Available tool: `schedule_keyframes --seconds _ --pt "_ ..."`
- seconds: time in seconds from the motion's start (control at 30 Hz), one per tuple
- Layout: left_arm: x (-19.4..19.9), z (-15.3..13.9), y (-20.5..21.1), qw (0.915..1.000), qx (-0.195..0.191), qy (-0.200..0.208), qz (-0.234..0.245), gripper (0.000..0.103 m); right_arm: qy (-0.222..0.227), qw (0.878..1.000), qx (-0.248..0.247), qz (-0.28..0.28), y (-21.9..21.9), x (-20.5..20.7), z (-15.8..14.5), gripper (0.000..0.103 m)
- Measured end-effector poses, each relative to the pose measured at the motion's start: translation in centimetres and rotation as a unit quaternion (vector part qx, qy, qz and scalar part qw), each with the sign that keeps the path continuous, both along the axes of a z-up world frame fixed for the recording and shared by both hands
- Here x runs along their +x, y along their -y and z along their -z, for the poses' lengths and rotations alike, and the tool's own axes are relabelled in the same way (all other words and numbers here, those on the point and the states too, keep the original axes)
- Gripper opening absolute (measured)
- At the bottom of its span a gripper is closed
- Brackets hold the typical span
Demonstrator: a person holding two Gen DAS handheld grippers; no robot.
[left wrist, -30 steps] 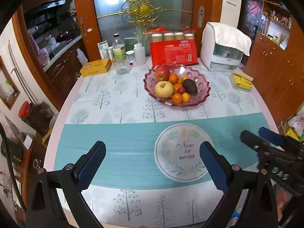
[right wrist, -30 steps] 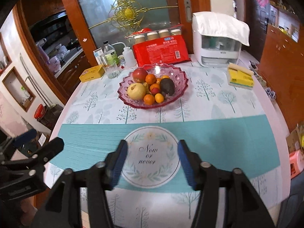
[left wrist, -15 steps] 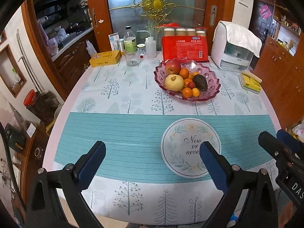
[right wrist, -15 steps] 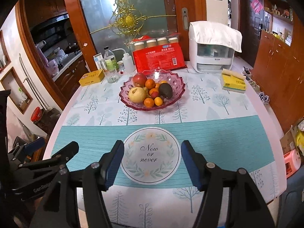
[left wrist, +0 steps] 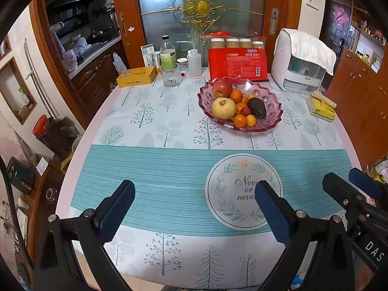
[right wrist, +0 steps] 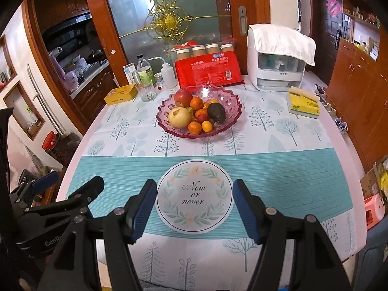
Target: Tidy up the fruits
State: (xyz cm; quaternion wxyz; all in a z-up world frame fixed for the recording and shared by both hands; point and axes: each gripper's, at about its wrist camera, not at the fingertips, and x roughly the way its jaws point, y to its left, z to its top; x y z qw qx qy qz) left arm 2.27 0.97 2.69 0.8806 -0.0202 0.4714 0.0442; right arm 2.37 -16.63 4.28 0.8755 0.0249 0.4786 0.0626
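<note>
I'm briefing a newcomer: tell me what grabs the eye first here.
The pink glass fruit bowl, heaped with a red apple, a dark avocado and oranges, sits mid-table. Behind it stands a bright red package; nearer, a round "Now or never" print lies between the right gripper's open jaws.

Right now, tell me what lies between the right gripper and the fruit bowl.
Only tablecloth: the round "Now or never" print sits just ahead of the right gripper, then bare cloth up to the fruit bowl. The right wrist view shows it.
</note>
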Motion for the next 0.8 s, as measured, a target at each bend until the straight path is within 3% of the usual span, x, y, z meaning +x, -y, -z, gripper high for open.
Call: schedule_keyframes --seconds 0.8 --pt "0.16 0.03 0.23 1.0000 0.003 -0.002 0.001 0.099 -0.018 1.000 0.009 -0.005 0.28 0.77 0.97 0.066"
